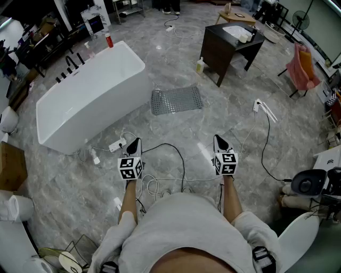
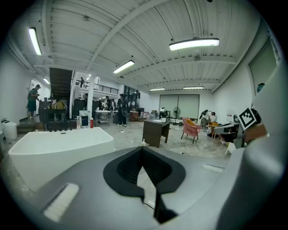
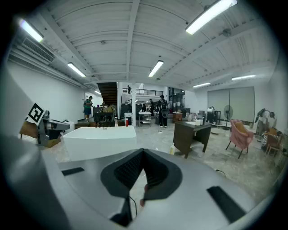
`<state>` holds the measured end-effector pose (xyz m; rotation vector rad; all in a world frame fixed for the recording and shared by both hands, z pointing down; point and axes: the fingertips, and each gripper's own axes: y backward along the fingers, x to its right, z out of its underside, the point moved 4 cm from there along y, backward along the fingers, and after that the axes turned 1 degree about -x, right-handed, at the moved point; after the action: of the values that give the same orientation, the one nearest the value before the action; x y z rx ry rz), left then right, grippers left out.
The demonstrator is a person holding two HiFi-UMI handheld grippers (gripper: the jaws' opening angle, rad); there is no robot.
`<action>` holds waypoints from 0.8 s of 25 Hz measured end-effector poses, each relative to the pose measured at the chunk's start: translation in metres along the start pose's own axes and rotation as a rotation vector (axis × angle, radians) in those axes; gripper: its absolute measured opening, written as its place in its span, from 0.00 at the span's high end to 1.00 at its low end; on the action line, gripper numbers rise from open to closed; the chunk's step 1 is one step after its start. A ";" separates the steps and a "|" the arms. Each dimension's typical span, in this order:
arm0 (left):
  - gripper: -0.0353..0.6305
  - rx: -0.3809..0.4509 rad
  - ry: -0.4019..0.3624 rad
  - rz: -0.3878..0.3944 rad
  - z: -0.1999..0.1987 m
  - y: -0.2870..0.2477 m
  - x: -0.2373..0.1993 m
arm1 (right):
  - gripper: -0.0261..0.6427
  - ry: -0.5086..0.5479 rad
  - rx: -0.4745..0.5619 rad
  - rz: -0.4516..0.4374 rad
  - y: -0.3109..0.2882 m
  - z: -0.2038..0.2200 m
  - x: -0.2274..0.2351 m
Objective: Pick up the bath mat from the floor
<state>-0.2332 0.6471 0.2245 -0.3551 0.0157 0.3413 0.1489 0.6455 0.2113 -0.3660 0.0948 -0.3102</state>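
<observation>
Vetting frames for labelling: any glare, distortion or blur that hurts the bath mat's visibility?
Head view: fisheye bending at the edges, pale sheen on the glossy floor, but the bath mat is sharp. Left gripper view: dark vignetted corners, ceiling strip light blown out, mat not seen. Right gripper view: same vignette, another blown-out strip light, mat not seen.

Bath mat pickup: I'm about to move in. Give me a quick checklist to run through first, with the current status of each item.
1. Bath mat in sight, flat on the floor beside the bathtub: ok.
2. Nothing lying on the mat: ok.
3. Left gripper ready to grasp: not ok. It is empty, but its jaws are shut.
4. Right gripper ready to grasp: not ok. It is also empty and shut.
5. Floor path clear: not ok. Cables and a power strip lie near the grippers.
6. Whether the mat sticks to the floor: cannot tell.
</observation>
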 end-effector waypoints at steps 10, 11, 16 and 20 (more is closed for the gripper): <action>0.93 -0.008 0.006 0.007 0.006 0.008 0.005 | 0.94 -0.006 -0.013 0.000 0.007 0.006 -0.007; 0.93 -0.008 0.008 0.008 0.007 0.009 0.005 | 0.94 -0.009 -0.013 0.000 0.007 0.008 -0.007; 0.80 0.008 -0.017 0.040 0.009 0.009 0.015 | 0.94 -0.054 0.046 -0.045 0.014 0.007 -0.009; 0.54 0.014 0.005 0.111 0.009 0.006 0.026 | 0.60 -0.045 0.063 -0.089 0.012 0.004 -0.013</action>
<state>-0.2108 0.6642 0.2287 -0.3416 0.0433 0.4501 0.1411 0.6618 0.2109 -0.3150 0.0244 -0.3914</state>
